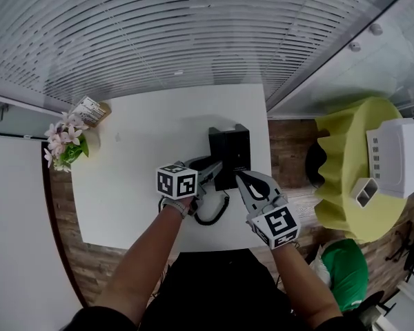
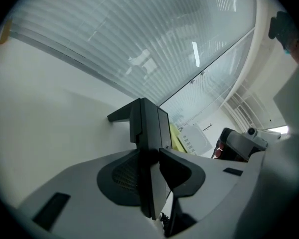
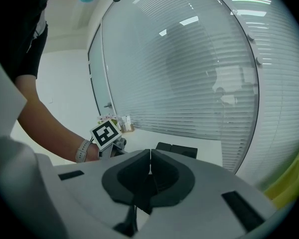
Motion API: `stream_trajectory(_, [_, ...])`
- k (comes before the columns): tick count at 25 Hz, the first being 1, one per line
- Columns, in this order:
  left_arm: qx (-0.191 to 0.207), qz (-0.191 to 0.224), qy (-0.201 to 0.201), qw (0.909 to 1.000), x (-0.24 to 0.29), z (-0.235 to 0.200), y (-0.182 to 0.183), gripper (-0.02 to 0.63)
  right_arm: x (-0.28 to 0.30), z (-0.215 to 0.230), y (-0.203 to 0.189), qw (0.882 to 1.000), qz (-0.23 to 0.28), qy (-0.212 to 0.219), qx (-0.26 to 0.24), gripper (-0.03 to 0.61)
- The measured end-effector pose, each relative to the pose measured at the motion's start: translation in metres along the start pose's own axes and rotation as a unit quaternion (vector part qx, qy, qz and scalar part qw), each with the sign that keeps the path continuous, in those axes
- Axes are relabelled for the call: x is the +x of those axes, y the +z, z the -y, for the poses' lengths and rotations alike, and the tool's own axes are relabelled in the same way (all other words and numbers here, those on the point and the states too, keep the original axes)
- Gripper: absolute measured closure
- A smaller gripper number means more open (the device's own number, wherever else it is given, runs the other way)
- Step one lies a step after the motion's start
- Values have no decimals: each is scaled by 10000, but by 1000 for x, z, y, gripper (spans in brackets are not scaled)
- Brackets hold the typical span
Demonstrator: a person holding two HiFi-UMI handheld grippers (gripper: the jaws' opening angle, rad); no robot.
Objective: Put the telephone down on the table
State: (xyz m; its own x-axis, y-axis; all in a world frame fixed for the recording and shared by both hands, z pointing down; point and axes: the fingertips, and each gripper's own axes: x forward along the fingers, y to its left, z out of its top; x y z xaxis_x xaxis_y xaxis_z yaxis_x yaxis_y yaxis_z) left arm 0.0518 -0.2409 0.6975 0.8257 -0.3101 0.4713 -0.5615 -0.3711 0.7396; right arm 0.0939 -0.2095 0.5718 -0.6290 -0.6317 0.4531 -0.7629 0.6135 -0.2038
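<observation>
The black telephone base [image 1: 229, 154] stands at the right edge of the white table [image 1: 138, 185]; it also shows in the left gripper view [image 2: 144, 121] and the right gripper view [image 3: 177, 150]. My left gripper [image 1: 210, 173] points at the base from the left. The black handset [image 2: 148, 183] stands edge-on between its jaws [image 2: 152, 156], which are spread wide, with a sliver of light beside the right pad. The coiled cord [image 1: 217, 214] loops toward me on the table. My right gripper [image 1: 240, 178] hovers just right of the handset, shut and empty [image 3: 150, 156].
A pot of pink flowers [image 1: 63, 143] and a small printed box [image 1: 90, 109] sit at the table's far left corner. A glass wall with blinds [image 1: 193, 26] runs behind. To the right stand a yellow-green cloth-covered table [image 1: 348, 164] and a white appliance [image 1: 400, 157].
</observation>
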Motion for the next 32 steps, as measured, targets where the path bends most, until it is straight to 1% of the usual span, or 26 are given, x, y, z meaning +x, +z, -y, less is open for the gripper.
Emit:
stream_trajectory(1, [-45,5,-32,10000,0,1,0,495,0,0,-1,10000,-24,-3,-33,555])
stream_trajectory(5, [-168,15,-44,9998,-4,4,0,517,1,0,-2,9999,-65,46,-93,555])
stream_trajectory(9, [-315,22,-71,9995,-8,9,3,531,-1,-1,2,9999,-22,64,-125,555])
stream_trajectory(16, [-367,155,-112,9991,-22,21,9,535,-10,-4,4,9999,39,94,-129,555])
stream_trajectory(19, [-335,260,-126,9990,-33,30,12,537,-15,-9,8,9998,87,117,-163,555])
stream_trajectory(23, [-149,476,-129,9987,-52,50,25,537,-24,-19,13,9995,172,154,-226,555])
stream_trajectory(27, [-172,521,-214,9983,-71,63,21,537,-32,-34,18,9990,245,207,-316,555])
stream_trajectory(32, [-120,607,-211,9979,-97,81,15,537,-46,-55,29,9979,392,262,-446,555])
